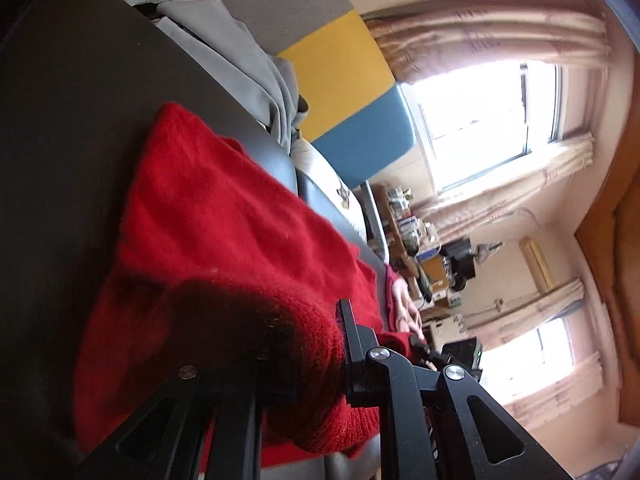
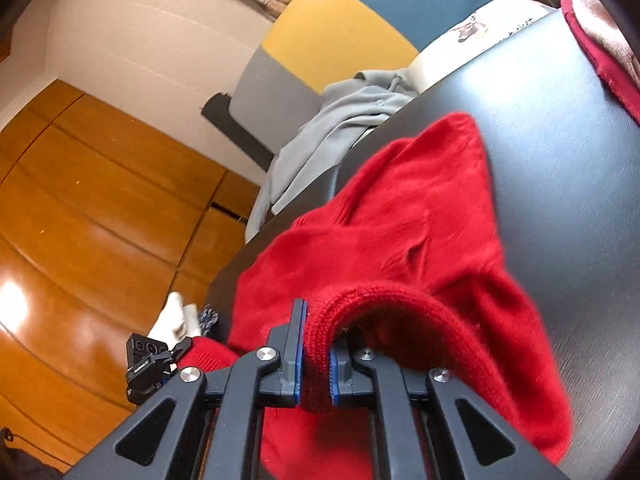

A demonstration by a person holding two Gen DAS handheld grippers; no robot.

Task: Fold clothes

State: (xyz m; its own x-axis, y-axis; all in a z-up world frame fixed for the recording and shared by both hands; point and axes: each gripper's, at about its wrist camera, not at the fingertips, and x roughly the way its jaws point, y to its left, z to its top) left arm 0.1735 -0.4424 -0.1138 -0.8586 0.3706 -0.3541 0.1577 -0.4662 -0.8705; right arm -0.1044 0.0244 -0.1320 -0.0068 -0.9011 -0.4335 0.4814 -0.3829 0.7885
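- Sweater (image 2: 400,216): bright red knit, fuzzy nap on the body, thick ribbed band along the lifted edge. Lies draped and rumpled on the table, far corner flat, near edge raised to both grippers.
- Table (image 2: 560,128): dark, smooth, faint sheen; rounded edge. Sweater covers its near part, bare top beyond.
- Right gripper (image 2: 316,364): black frame, blue-edged pads. Jaws pinched together on the ribbed band; the band arches up out of the pads and curves over to the right. Tool tilted somewhat downward toward the table.
- Left gripper (image 1: 308,344): black frame, view rolled sideways. Knit bulges over and hides one finger; the other finger (image 1: 354,344) presses against the fold. Jaws nearly together, clamped on the sweater edge.
- Hand (image 1: 404,304): seen past the left gripper, red cuff at the wrist, on the other tool.
- Grey garment (image 2: 332,132): soft, matte, collar with a button; slumped over the table's far edge.
- Panel (image 2: 340,36) behind the table: flat blocks of grey, yellow, blue.
- Floor (image 2: 80,220): glossy orange-brown wood boards, glare patch.
- Window (image 1: 484,128): bright, overexposed; pale pink curtains gathered in folds beside it.
- Second red cloth (image 2: 608,56): darker, at the table's far right edge.
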